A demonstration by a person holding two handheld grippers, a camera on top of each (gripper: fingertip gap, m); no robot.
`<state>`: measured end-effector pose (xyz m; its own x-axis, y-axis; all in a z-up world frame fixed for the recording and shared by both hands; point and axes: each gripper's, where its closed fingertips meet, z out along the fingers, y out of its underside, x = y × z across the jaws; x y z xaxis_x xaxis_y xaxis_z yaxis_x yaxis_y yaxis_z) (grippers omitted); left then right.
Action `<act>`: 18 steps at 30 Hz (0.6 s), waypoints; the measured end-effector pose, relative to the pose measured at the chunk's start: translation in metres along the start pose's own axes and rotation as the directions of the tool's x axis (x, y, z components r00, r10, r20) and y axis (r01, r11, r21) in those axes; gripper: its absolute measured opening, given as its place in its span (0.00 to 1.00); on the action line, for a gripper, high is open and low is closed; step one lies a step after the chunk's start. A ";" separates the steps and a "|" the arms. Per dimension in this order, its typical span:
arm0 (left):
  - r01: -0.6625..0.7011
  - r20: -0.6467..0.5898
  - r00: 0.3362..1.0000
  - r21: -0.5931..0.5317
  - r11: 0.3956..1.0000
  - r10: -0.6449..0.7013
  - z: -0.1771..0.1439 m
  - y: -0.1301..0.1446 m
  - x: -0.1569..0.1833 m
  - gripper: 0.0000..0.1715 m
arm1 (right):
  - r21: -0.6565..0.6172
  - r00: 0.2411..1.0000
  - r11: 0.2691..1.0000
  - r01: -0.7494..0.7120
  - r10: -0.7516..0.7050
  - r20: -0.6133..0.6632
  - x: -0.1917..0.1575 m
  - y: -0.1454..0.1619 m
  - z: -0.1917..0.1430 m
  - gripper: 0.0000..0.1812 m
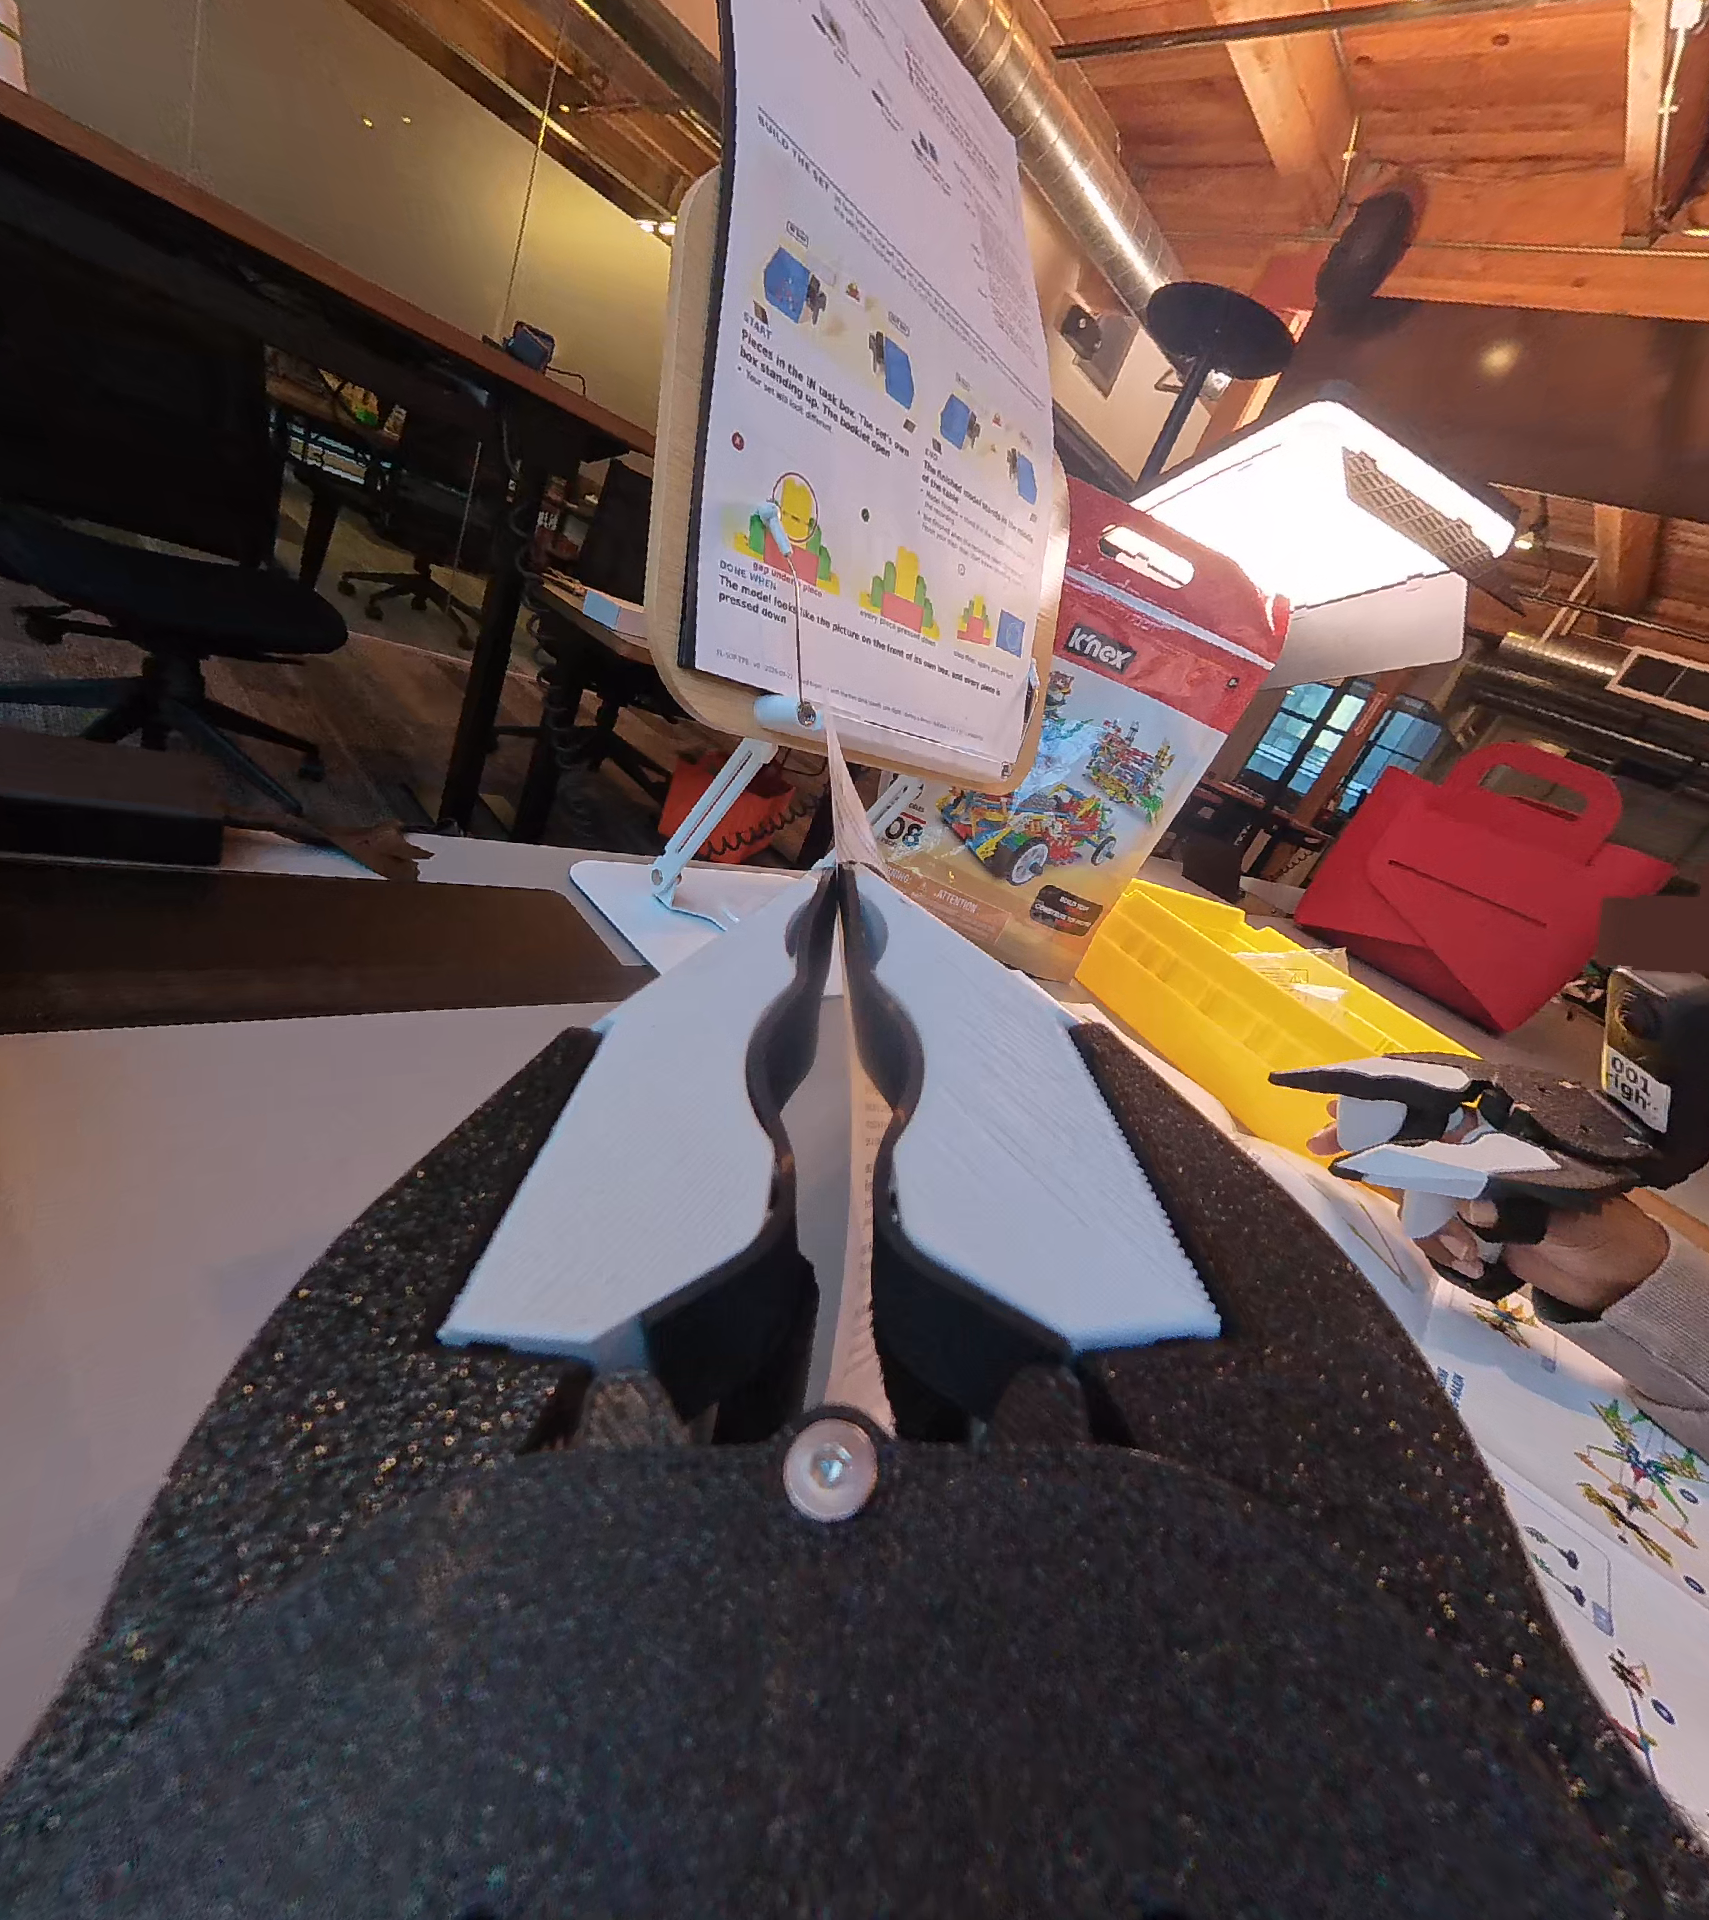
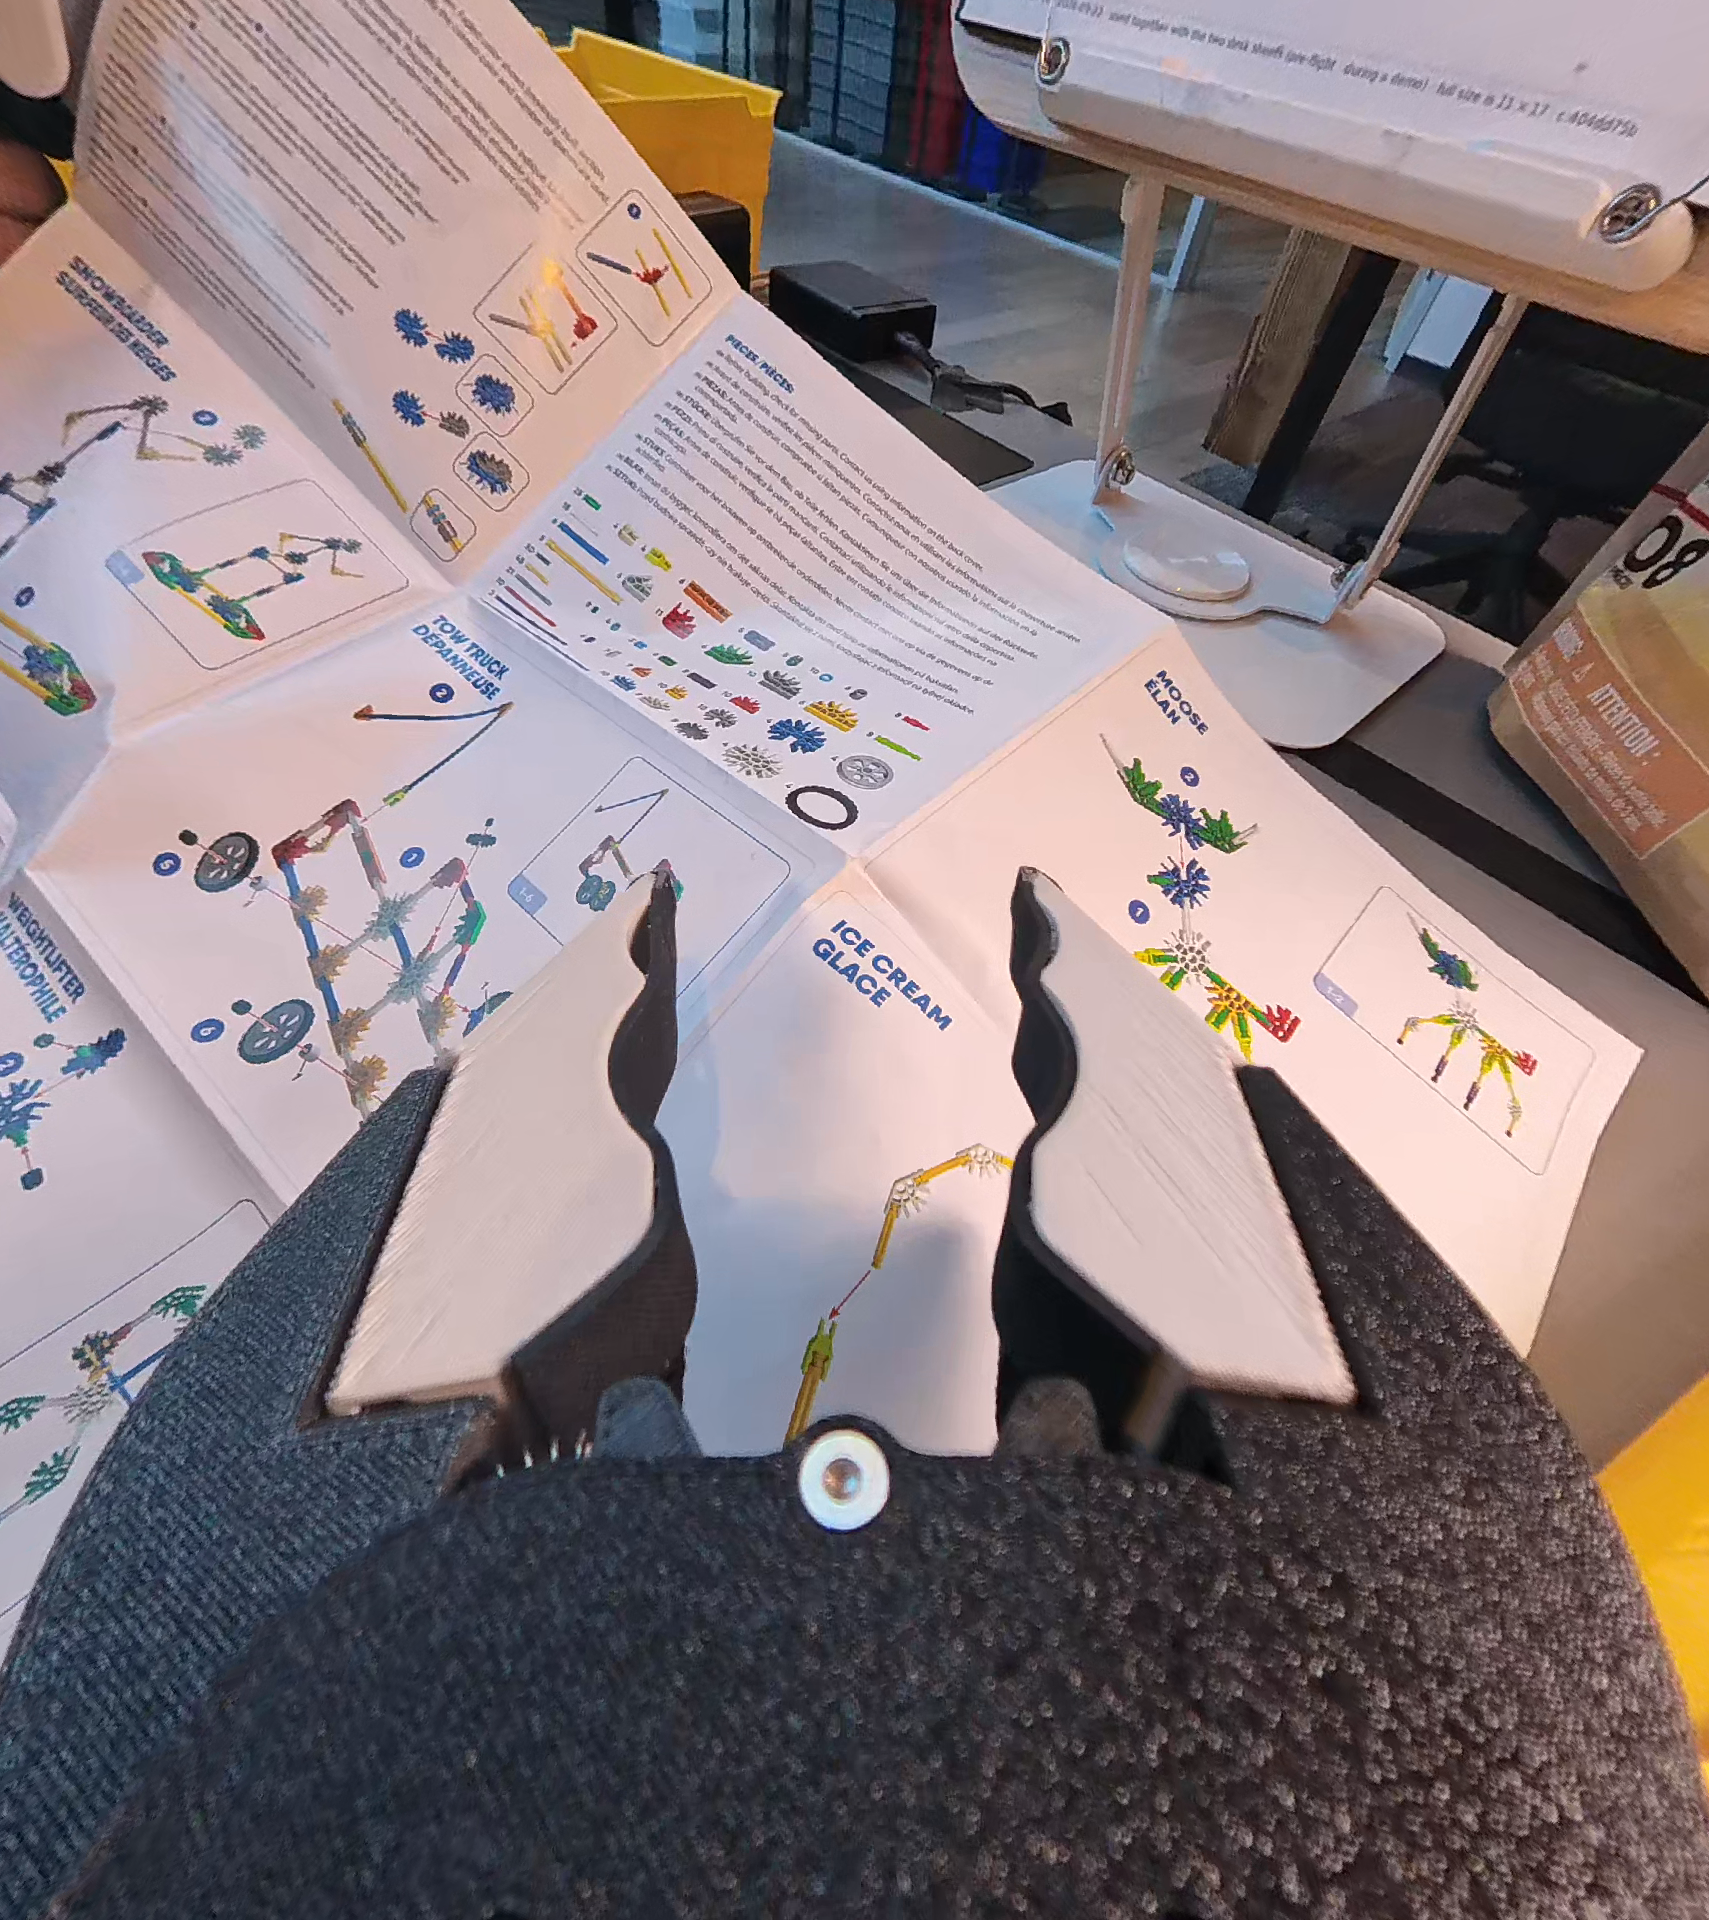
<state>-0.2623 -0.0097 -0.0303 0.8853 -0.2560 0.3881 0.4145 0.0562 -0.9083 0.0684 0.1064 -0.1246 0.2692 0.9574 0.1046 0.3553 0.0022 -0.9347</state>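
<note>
A large unfolded instruction sheet (image 2: 621, 623) with coloured model drawings lies on the white table. Its far left part is lifted and bent upward. My left gripper (image 1: 839, 883) is shut on an edge of this sheet (image 1: 855, 1195), which shows edge-on between the fingers. My right gripper (image 2: 845, 883) is open and empty, close above the near middle of the sheet. It also shows in the left wrist view (image 1: 1349, 1122), held by a hand over the sheet (image 1: 1608, 1507).
A wooden document stand (image 1: 684, 416) with a printed page stands behind the sheet on a white base (image 2: 1297, 623). A toy set box (image 1: 1120, 748), a yellow tray (image 1: 1224, 997), a red bag (image 1: 1484, 883) and a lit lamp (image 1: 1328, 499) are to the right. A black adapter (image 2: 850, 301) lies behind. One gripper's finger ends stand about 35 cm off the other's.
</note>
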 end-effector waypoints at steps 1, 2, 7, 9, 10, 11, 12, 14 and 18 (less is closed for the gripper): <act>0.000 0.000 1.000 0.000 1.000 0.000 0.000 0.000 0.000 0.00 | 0.000 1.000 1.000 -0.001 0.001 -0.002 0.000 0.000 0.000 0.35; 0.000 -0.001 1.000 0.000 1.000 0.000 0.000 0.000 0.000 0.00 | 0.000 1.000 1.000 -0.002 0.002 -0.003 0.001 0.000 0.000 0.35; 0.000 -0.004 1.000 -0.001 1.000 0.000 0.000 0.000 0.001 0.00 | 0.001 1.000 1.000 -0.006 0.006 -0.009 0.003 0.001 -0.001 0.35; 0.001 -0.004 1.000 -0.002 1.000 -0.001 0.000 0.000 0.001 0.00 | 0.002 1.000 1.000 -0.007 0.007 -0.012 0.003 0.001 -0.001 0.35; 0.001 -0.004 1.000 -0.001 1.000 -0.001 0.000 0.000 0.001 0.00 | 0.001 1.000 1.000 -0.009 0.009 -0.013 0.004 0.001 -0.001 0.35; 0.001 -0.004 1.000 -0.002 1.000 -0.001 0.000 0.000 0.001 0.00 | 0.001 1.000 1.000 -0.010 0.010 -0.014 0.004 0.002 -0.001 0.35; 0.001 -0.004 1.000 -0.002 1.000 -0.001 0.000 0.000 0.001 0.00 | 0.001 1.000 1.000 -0.012 0.012 -0.015 0.005 0.002 -0.001 0.35; 0.000 -0.002 1.000 -0.003 1.000 0.000 0.000 0.001 0.000 0.00 | 0.002 1.000 1.000 -0.014 0.014 -0.017 0.005 0.002 -0.001 0.35; 0.000 -0.001 1.000 -0.003 1.000 0.000 0.000 0.001 0.000 0.00 | 0.008 1.000 1.000 -0.014 0.015 -0.025 0.007 0.001 -0.002 0.35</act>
<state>-0.2619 -0.0094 -0.0310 0.8850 -0.2575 0.3880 0.4139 0.0532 -0.9088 0.0723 0.1123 -0.1241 0.2967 0.9498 0.0994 0.3442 -0.0093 -0.9388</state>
